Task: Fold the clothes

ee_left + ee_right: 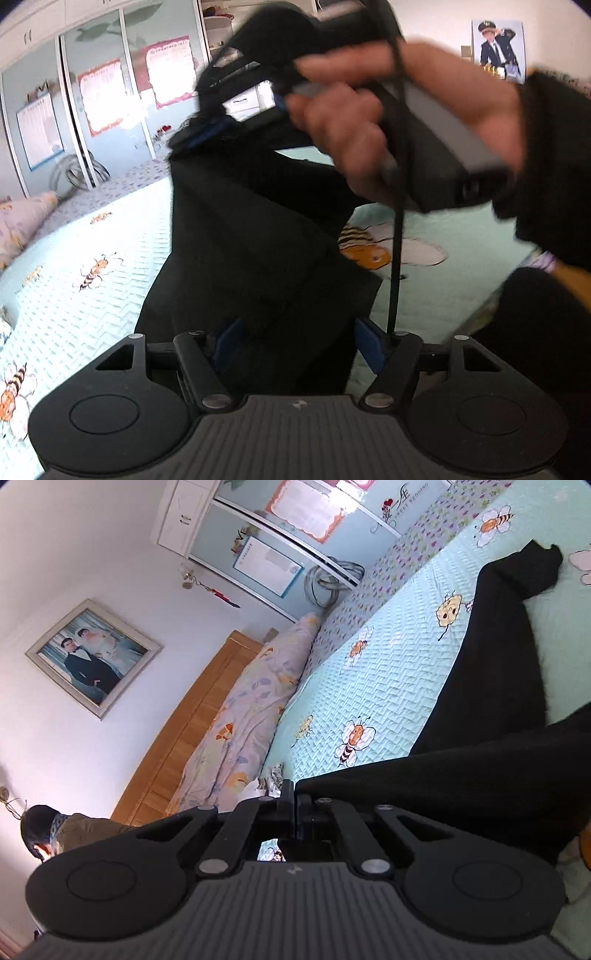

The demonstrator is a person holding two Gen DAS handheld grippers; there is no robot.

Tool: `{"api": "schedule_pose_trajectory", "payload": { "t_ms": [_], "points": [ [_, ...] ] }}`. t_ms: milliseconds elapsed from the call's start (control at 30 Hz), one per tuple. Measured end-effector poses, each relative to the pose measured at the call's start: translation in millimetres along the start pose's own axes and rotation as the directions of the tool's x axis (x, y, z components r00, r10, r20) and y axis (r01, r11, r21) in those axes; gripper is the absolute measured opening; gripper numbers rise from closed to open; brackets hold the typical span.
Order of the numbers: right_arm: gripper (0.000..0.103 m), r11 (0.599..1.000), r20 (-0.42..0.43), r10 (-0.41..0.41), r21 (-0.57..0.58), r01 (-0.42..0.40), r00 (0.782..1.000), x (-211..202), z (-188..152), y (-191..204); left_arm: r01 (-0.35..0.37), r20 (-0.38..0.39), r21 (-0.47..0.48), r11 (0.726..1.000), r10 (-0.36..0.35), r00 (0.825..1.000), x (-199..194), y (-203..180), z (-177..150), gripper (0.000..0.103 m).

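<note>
Mint bedspread (391, 686) printed with cartoon bees covers the bed, a floral bolster (243, 716) lying along its edge beside the wooden headboard (184, 746). Black garment (255, 236) hangs above that bedspread in the left wrist view, its top pinched by the right gripper (207, 129), which a hand (399, 125) holds. Left gripper (295, 343) stands with its blue pads apart, the cloth hanging between them. From the right wrist view, the right gripper's jaws are closed on black fabric, and more of the garment trails across the bedspread
</note>
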State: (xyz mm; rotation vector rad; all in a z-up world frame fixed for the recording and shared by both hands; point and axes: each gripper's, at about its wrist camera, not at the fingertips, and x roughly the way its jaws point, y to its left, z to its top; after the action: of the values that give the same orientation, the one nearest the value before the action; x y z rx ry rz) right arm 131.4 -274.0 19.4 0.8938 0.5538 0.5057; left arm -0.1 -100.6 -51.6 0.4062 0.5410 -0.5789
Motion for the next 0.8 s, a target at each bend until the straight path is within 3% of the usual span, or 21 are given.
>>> {"api": "schedule_pose_trajectory", "payload": {
  "t_ms": [67, 133, 167, 233, 367, 467, 600, 700, 800],
  "points": [
    [0.006, 0.999, -0.013, -0.030, 0.021, 0.030, 0.999, 6.9, 0.2, -11.3, -0.046, -0.018, 0.031, 0.998, 0.046, 0.999, 24.2, -4.4, -7.7, 0.069],
    [0.012, 0.995, -0.041, -0.059, 0.080, 0.062, 0.997, 7.1, -1.3, -28.5, -0.091, -0.035, 0.063, 0.994, 0.093, 0.995, 48.5, -8.9, -15.5, 0.061],
    [0.015, 0.991, -0.050, -0.071, 0.110, 0.076, 0.996, 1.8, -2.9, -37.0, -0.095, -0.057, 0.042, 0.995, 0.098, 0.994, 57.1, -6.8, -19.0, 0.061],
    [0.035, 0.988, -0.041, -0.088, 0.125, 0.092, 0.995, -19.1, -8.6, -47.5, -0.087, -0.052, 0.001, 0.996, 0.087, 0.995, 59.0, -1.8, -22.4, 0.061],
    [0.060, 0.992, -0.004, -0.119, 0.049, 0.119, 0.993, -88.1, -25.4, -61.0, -0.069, -0.040, -0.046, 0.997, 0.067, 0.997, 56.7, 4.4, -24.7, 0.063],
    [0.063, 0.987, -0.038, -0.155, 0.034, 0.156, 0.987, -124.0, -50.6, -78.5, -0.055, -0.030, -0.073, 0.996, 0.053, 0.998, 53.3, 8.1, -25.2, 0.063],
    [0.063, 0.988, -0.118, -0.142, 0.043, 0.147, 0.983, -126.5, -89.8, -93.3, -0.076, 0.002, -0.044, 0.996, 0.076, 0.997, 44.8, 5.8, -25.8, 0.063],
    [0.063, 0.987, -0.141, -0.103, 0.111, 0.119, 0.985, -113.3, -106.8, -102.9, -0.176, 0.079, 0.093, 0.980, 0.169, 0.982, 37.6, -14.7, -27.5, 0.063],
    [0.063, 0.976, -0.125, -0.034, 0.209, 0.060, 0.992, -105.9, -119.6, -111.2, -0.271, 0.159, 0.221, 0.937, 0.240, 0.958, 32.6, -34.8, -29.0, 0.067]
  ]
}}
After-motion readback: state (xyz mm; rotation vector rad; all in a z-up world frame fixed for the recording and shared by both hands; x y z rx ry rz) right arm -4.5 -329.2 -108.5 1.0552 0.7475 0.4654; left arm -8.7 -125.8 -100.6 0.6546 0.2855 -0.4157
